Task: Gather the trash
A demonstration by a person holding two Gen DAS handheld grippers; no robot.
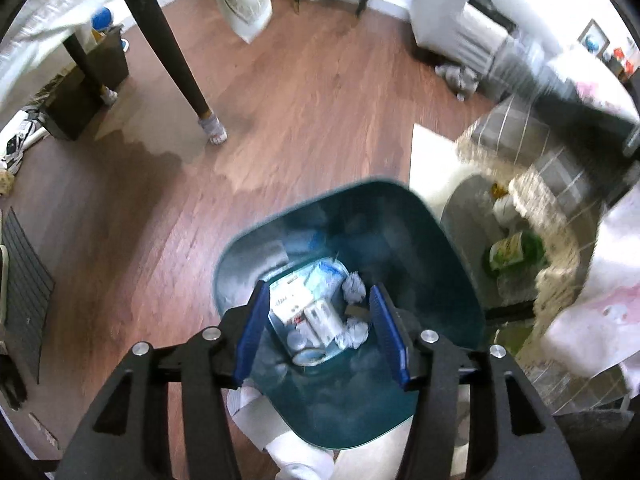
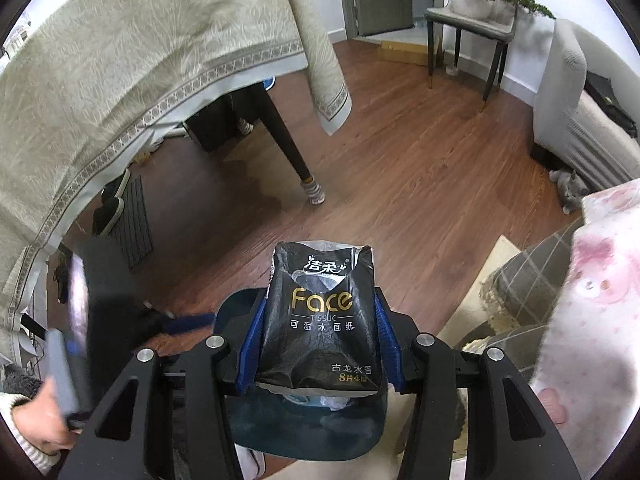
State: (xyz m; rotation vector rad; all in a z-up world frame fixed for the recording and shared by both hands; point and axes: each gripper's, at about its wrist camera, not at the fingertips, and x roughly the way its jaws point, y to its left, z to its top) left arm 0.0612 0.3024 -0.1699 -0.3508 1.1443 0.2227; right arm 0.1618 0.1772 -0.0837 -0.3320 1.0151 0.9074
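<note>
The left gripper (image 1: pixel 320 336) was open and empty above the bin (image 1: pixel 452 280). The right gripper (image 2: pixel 318 344) squeezed a black tissue pack (image 2: pixel 320 320).

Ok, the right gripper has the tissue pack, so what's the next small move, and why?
Probably open the right gripper and let the black tissue pack drop. It is clamped between the blue pads, and the teal bin sits open directly beneath it. The left gripper hangs empty over the same bin, so nothing there needs handling first.
</note>
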